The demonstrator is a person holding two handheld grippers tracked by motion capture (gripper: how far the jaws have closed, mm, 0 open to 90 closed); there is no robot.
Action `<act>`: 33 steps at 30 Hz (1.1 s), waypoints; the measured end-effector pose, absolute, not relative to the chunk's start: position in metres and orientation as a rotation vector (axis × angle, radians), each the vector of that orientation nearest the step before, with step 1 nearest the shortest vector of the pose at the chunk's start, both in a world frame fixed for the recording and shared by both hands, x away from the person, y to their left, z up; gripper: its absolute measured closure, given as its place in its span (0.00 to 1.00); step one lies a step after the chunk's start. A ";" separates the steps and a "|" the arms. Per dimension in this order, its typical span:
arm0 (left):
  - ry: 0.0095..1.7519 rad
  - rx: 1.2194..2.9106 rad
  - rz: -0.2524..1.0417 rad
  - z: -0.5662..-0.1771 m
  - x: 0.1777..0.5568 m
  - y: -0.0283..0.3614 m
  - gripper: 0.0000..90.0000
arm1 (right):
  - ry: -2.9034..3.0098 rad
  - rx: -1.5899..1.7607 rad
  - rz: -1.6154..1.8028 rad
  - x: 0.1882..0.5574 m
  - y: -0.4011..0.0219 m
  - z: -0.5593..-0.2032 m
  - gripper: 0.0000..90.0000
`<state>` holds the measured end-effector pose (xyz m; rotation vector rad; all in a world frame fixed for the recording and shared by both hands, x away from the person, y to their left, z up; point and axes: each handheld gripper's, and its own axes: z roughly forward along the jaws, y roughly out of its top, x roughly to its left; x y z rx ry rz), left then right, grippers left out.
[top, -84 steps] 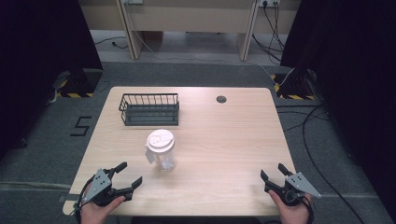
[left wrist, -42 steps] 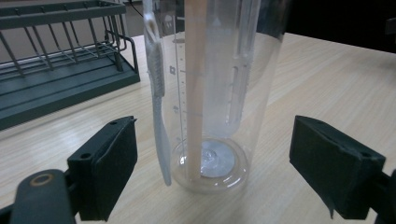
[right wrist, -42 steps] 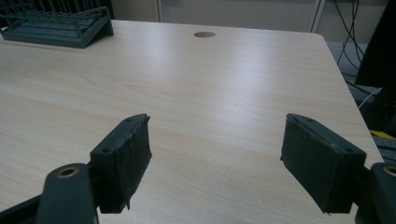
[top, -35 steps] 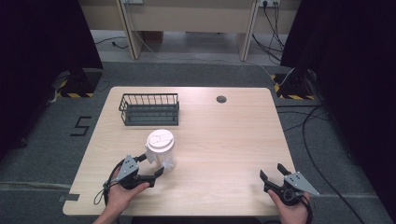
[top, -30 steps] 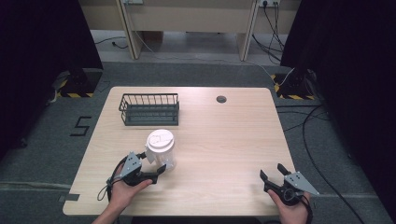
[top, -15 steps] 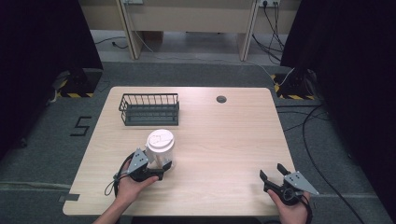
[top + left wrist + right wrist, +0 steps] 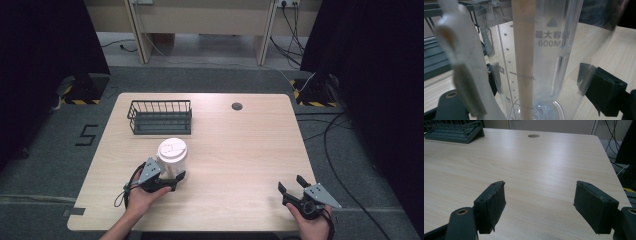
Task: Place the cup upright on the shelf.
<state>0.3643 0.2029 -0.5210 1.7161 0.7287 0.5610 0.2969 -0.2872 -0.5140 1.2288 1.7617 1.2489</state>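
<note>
Your left gripper sits at the clear measuring jug with the white lid, standing upright near the front left of the desk — jaws spread on either side of its wall, not yet pinching. Close them low and evenly so the smooth plastic will not slip or tip. Your right gripper rests wide open and empty at the front right edge.

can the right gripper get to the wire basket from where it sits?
Probably yes, with a long reach. The right gripper sits open at the near right edge, and the wire basket is at the far left; bare table lies between. The cup in the left gripper sits off that line.
</note>
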 end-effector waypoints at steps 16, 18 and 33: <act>0.741 1.713 0.567 -0.518 0.363 0.204 0.20 | 1.764 1.234 1.247 0.297 -0.287 -0.514 0.29; 0.738 1.711 0.564 -0.516 0.363 0.204 0.20 | 1.763 1.231 1.245 0.297 -0.287 -0.514 0.29; 0.757 1.702 0.596 -0.500 0.371 0.211 0.20 | 1.759 1.241 1.249 0.297 -0.288 -0.514 0.29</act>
